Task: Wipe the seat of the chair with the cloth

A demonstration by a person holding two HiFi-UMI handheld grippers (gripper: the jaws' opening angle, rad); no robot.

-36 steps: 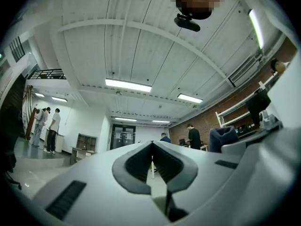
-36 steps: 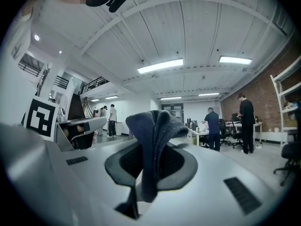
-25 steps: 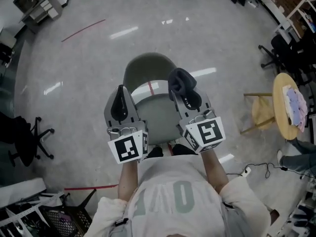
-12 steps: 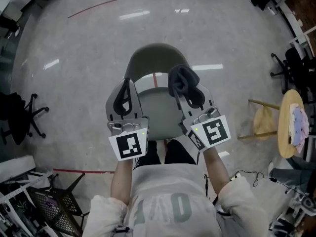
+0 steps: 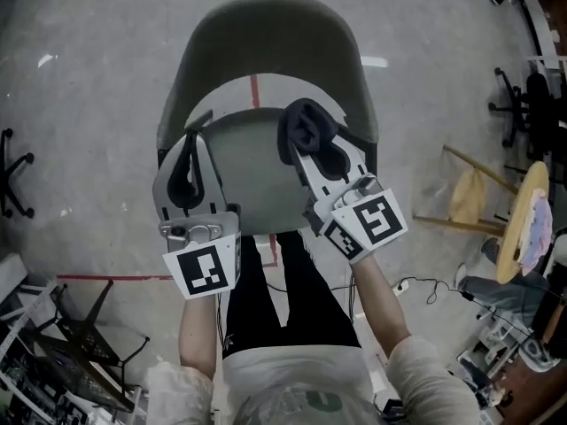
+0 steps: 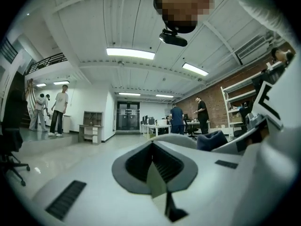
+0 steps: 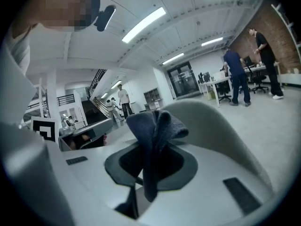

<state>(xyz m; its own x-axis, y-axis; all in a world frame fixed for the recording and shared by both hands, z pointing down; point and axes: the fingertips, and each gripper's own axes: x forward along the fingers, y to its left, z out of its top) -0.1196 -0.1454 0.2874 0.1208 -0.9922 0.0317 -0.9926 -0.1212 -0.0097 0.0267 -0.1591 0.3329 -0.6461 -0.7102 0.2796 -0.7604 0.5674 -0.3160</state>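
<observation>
My right gripper (image 7: 149, 167) has its jaws clamped on the cloth (image 7: 154, 126), a dark bundle that bunches up past the tips with one fold hanging down between them. My left gripper (image 6: 155, 172) has its jaws closed together with nothing in them. In the head view the cloth sits over the right rear part of the chair seat (image 5: 252, 180), close in front of the curved backrest (image 5: 266, 34). I can't tell whether it presses on the seat or hovers just above it. The left gripper is over the seat's left edge, roughly level with the right one and apart from the cloth. The surface to wipe therefore lies under the cloth and mostly to its left and toward me, and the right gripper is the one placed to do the work. I judge the next stroke needs the cloth pressed flat on the seat and drawn across it. It could run side to side or from the backrest toward the front edge. A red tape line (image 5: 106, 279) crosses the floor off the seat's front left.
</observation>
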